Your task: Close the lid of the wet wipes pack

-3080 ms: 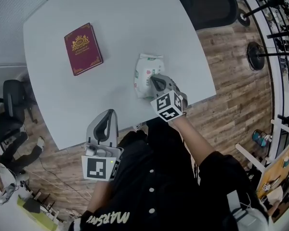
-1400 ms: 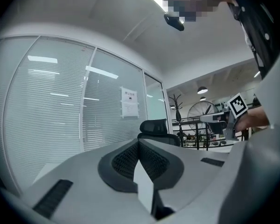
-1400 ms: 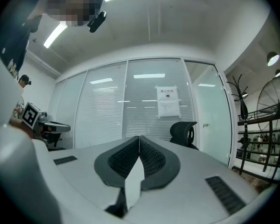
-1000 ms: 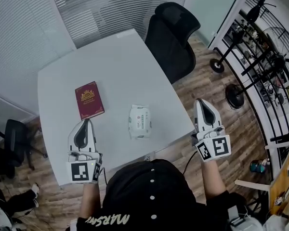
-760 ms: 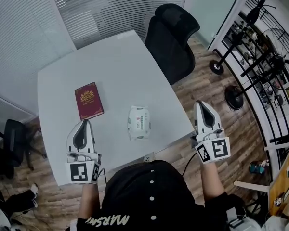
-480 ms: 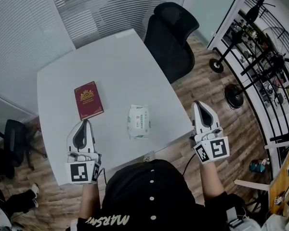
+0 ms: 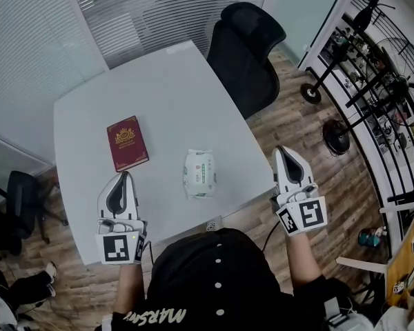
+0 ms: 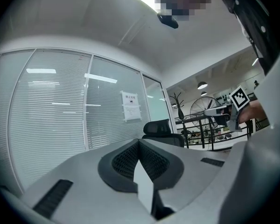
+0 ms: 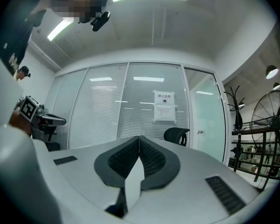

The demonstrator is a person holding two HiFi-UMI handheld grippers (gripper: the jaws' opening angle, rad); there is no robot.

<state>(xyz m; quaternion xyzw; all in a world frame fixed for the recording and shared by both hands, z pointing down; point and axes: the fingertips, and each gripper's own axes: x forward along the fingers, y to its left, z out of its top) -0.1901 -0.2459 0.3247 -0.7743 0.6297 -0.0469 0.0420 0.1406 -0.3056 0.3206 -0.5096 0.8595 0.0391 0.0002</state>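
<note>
Lying flat near the lower middle of the head view, the wet wipes pack [image 7: 199, 173] rests on the white table [image 7: 159, 81], close to the table's near edge. Its lid looks folded down flush with the top, though the pack is small in frame, so the seal cannot be confirmed. On that reading, the closing appears done and nothing obvious is left.

Neither tool touches the pack. The left gripper [image 7: 126, 176] is at the lower left of the frame, over the table's near edge and well apart from the pack. The right gripper [image 7: 284, 150] is at the lower right, past the table's corner and above the wooden floor. Both point level and away from the person, roughly parallel, one on each side of the pack.

Each gripper view shows its two jaws pressed together with nothing between them.

A dark red book [image 7: 127, 143] lies on the table, left of the pack, and a black office chair [image 7: 245, 50] stands at the table's far side.
</note>
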